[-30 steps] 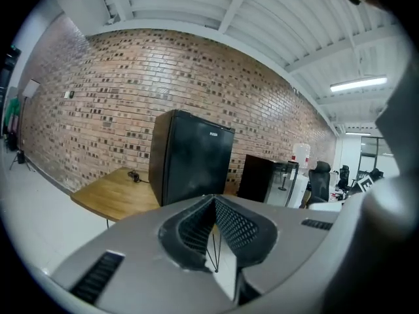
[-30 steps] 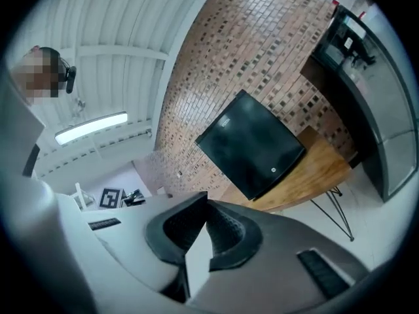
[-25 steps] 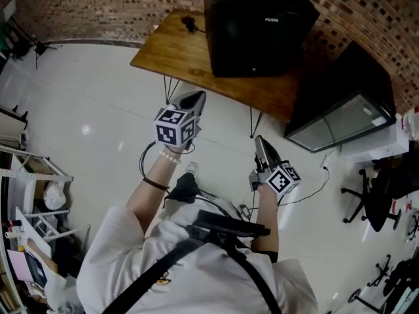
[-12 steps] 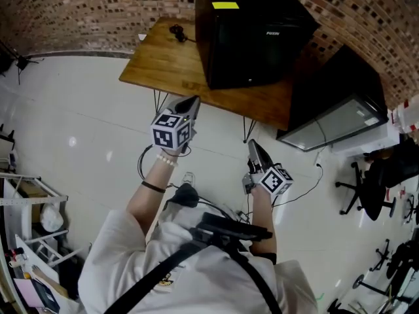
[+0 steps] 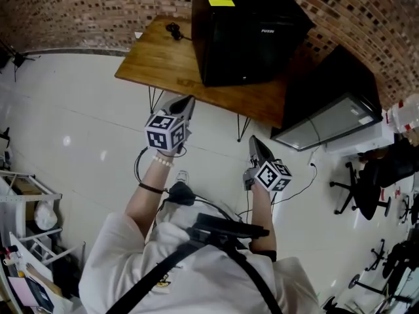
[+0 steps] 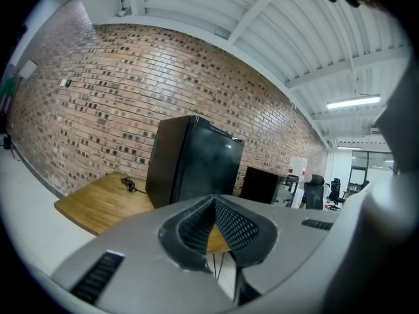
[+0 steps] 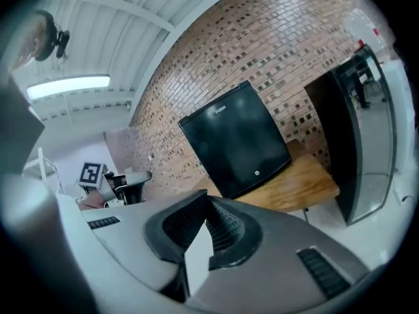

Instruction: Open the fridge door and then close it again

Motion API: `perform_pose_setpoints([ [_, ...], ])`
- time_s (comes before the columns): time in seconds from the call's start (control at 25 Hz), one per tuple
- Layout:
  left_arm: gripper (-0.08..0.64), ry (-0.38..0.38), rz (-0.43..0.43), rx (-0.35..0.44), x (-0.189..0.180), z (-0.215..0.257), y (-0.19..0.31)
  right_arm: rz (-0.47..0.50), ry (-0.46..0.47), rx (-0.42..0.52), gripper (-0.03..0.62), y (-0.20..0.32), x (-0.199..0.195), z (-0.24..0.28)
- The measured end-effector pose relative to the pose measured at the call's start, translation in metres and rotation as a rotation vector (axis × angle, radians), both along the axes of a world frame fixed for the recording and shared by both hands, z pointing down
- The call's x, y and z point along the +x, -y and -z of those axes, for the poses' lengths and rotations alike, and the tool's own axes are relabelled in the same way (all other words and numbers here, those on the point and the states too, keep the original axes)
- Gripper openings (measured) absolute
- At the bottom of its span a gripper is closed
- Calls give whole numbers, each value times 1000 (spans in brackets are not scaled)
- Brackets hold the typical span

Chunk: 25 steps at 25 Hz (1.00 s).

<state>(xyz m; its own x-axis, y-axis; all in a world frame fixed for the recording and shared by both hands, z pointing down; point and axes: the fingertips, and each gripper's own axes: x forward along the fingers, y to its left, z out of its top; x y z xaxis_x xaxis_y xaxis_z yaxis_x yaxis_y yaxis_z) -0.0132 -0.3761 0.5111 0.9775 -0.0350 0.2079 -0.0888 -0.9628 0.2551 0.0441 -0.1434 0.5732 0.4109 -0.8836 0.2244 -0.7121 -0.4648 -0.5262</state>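
A black mini fridge stands with its door closed on a wooden table. It also shows ahead in the left gripper view, fridge, and in the right gripper view, fridge. My left gripper hangs in the air just short of the table's near edge, shut and empty, its jaws meeting at the tips. My right gripper is lower and to the right, over the floor, also shut on nothing, gripper. Neither touches the fridge.
A small black item with a cable lies on the table's far left. A dark cabinet with a glass top stands right of the table. Office chairs are at the right, a wire shelf at the left. A brick wall runs behind.
Both grippers have drifted a little toward the table and fridge. Their jaws stay shut and the fridge door stays closed.
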Motion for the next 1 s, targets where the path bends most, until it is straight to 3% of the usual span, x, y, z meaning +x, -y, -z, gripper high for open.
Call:
perform_pose_setpoints([
  [0.28,0,67,14,41,-2,-16,-13,-32,-159,-243,6,-19,12,1],
  [0.44,0,58,11,54,8,-8,-12,-44,-182,-252,8,-25,21,5],
  [0.76,0,-36,12,186,37,83,22,-48,-158,-284,8,-29,12,-18],
  [1.0,0,-48,2,195,44,94,22,-67,-150,-282,8,-36,11,-18],
])
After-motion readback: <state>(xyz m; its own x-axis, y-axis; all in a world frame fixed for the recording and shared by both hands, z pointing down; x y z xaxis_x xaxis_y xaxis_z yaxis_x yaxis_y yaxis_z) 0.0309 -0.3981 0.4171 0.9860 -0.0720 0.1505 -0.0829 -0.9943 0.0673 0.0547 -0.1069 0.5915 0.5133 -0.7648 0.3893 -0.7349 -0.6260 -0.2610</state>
